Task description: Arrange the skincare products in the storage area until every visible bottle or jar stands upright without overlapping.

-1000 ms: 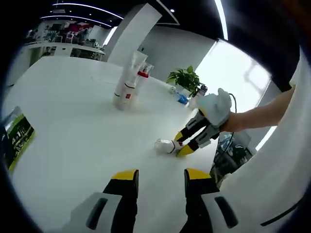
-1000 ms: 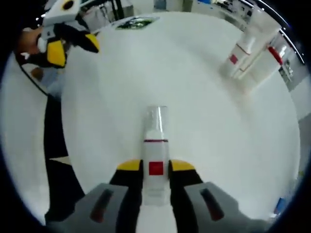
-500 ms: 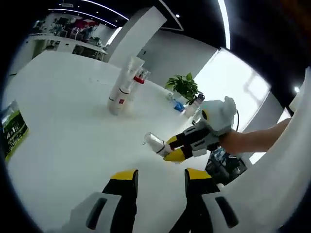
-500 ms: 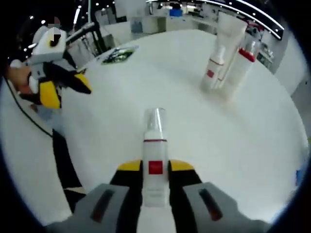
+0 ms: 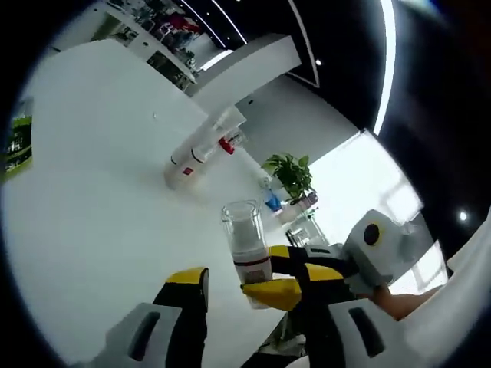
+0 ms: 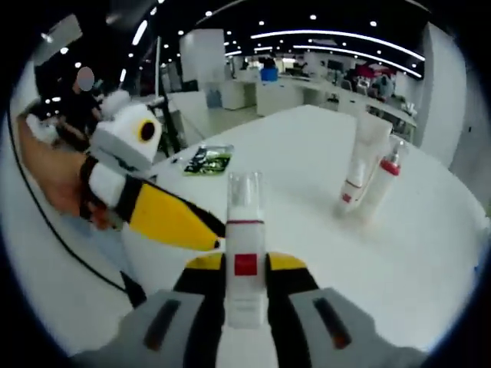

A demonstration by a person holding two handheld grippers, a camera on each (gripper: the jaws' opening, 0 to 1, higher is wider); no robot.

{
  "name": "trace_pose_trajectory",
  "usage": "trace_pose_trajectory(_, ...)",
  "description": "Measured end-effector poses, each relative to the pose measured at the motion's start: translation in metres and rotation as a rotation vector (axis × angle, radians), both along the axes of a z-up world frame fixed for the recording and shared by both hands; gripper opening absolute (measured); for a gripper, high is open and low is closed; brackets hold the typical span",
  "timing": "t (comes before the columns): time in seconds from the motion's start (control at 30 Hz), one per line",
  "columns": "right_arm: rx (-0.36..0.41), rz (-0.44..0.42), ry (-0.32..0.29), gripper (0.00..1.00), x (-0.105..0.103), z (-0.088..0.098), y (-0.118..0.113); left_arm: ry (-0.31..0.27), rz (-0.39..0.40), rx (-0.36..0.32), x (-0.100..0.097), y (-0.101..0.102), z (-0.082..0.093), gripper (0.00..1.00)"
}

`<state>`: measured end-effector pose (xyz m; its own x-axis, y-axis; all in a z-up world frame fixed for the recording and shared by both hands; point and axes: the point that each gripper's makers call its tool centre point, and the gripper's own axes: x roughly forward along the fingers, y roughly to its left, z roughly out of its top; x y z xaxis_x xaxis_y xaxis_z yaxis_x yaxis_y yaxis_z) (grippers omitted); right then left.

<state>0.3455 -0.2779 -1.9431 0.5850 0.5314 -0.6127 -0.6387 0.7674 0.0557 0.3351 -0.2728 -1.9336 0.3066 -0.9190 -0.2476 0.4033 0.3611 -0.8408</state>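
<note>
1. My right tool [image 6: 245,268] is clenched on the pump bottle [image 6: 245,245], jaws pressing either side of its lower body at the red label, clear cap pointing forward along the jaws.
2. In the left gripper view the same bottle [image 5: 247,244] stands just ahead of my left tool [image 5: 249,287], between and slightly beyond its jaws, which stand apart with nothing gripped.
3. I judge the bottle light, rigid plastic with a smooth, slippery skin; the clear cap looks loose-fitting, so the body is the safer hold.
4. The upright tube [image 6: 359,165] and red-collared bottle [image 6: 383,180] stand together on the white counter [image 6: 430,238], well ahead of my right tool, to its right.
</note>
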Motion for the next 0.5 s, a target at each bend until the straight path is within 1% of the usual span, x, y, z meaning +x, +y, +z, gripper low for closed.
trace_pose_trajectory(0.07, 0.003, 0.005, -0.027, 0.18, 0.001, 0.009, 0.006, 0.0, 0.01, -0.025, 0.001, -0.002, 0.007, 0.41)
trace_pose_trajectory(0.13, 0.008, 0.008, -0.035, 0.18, 0.001, 0.012, 0.008, 0.006, 0.016, -0.033, 0.002, -0.003, 0.009, 0.37)
trace_pose_trajectory(0.17, 0.009, 0.02, -0.057, 0.18, 0.002, 0.018, 0.013, 0.009, 0.035, -0.057, 0.005, -0.003, 0.013, 0.33)
trace_pose_trajectory(0.27, -0.011, 0.031, -0.078, 0.18, 0.002, 0.022, 0.017, -0.011, 0.046, -0.068, 0.009, -0.002, 0.019, 0.24)
trace_pose_trajectory(0.33, -0.011, 0.027, -0.097, 0.18, 0.003, 0.025, 0.019, -0.028, 0.054, -0.066, 0.011, -0.001, 0.022, 0.22)
trace_pose_trajectory(0.4, -0.011, 0.024, -0.098, 0.18, 0.004, 0.026, 0.019, -0.025, 0.053, -0.068, 0.012, -0.001, 0.023, 0.22)
trace_pose_trajectory(0.5, -0.007, 0.026, -0.106, 0.18, 0.004, 0.026, 0.02, -0.05, 0.052, -0.061, 0.011, 0.001, 0.025, 0.21)
